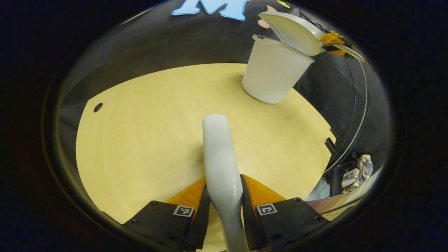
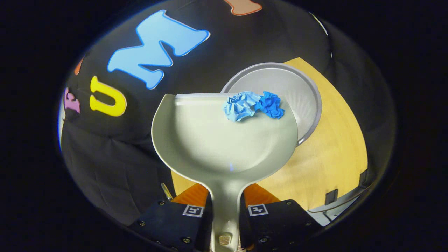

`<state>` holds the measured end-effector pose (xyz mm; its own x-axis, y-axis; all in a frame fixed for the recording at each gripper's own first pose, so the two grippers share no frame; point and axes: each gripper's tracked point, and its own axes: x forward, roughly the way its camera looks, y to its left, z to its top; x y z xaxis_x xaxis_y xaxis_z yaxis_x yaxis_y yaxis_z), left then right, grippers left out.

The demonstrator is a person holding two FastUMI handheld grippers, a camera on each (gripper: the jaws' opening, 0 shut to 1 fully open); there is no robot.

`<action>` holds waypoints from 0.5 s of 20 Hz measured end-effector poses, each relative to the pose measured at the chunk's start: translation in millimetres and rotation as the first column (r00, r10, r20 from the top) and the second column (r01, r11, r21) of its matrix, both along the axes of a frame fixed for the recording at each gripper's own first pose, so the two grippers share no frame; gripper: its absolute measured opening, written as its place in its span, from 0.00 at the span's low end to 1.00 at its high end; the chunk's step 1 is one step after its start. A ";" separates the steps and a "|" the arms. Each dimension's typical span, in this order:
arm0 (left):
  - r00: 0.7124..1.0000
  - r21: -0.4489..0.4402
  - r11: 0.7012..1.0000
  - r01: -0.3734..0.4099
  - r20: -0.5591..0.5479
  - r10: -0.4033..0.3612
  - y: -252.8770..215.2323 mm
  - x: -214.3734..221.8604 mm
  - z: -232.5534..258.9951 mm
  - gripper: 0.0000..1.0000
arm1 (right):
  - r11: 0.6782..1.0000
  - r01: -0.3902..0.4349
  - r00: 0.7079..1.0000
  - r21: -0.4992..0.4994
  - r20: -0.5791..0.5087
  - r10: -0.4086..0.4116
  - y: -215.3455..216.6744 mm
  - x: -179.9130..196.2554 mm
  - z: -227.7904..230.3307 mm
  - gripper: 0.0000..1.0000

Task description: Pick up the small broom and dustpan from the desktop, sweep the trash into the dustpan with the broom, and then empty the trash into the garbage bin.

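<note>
Emptying step is in hand. In the right gripper view the right gripper (image 2: 225, 210) is clamping the dustpan (image 2: 224, 140) by its handle, both fingers pressing on the narrow neck, and is holding the pan out over the open mouth of the garbage bin (image 2: 308, 101). Two crumpled paper wads, the trash (image 2: 252, 105), are sitting together at the pan's front lip, one pale blue and one deeper blue, touching each other and lying just above the bin's rim. They are not yet falling, so the pan is probably not pitched steeply enough. In the left gripper view the left gripper (image 1: 225, 206) is gripping the broom (image 1: 220, 164) by its handle, fingers closed on either side of it, over the wooden desktop (image 1: 140, 140), well apart from the bin (image 1: 274, 70) (the bristle end is hidden, so I cannot tell how it hangs). The same view is showing the dustpan (image 1: 294, 31) tilted above the bin's rim from the far side. My judgement: the next move is calling for more forward tilt of the pan, lip kept inside the rim line, so both wads are sliding off into the bin rather than onto the desktop. The broom hand is likely needing only to wait.
</note>
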<state>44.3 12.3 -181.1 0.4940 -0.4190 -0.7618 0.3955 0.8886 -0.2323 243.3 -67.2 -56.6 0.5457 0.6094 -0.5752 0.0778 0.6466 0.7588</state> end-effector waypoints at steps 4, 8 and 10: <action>1.000 0.010 1.000 -0.015 -0.005 0.015 1.2 -8.1 -0.7 0.53 | 0.968 0.073 0.997 0.241 0.015 -0.079 3.3 21.8 11.5 0.31; 1.000 0.015 1.000 -0.019 -0.007 0.019 -1.0 -12.9 -1.0 0.53 | 0.846 0.155 0.985 0.510 -0.009 -0.175 -0.2 32.1 28.4 0.31; 1.000 0.015 1.000 -0.017 -0.005 0.017 -3.1 -15.6 -0.4 0.53 | 0.762 0.188 0.977 0.619 -0.041 -0.208 1.8 33.4 32.7 0.31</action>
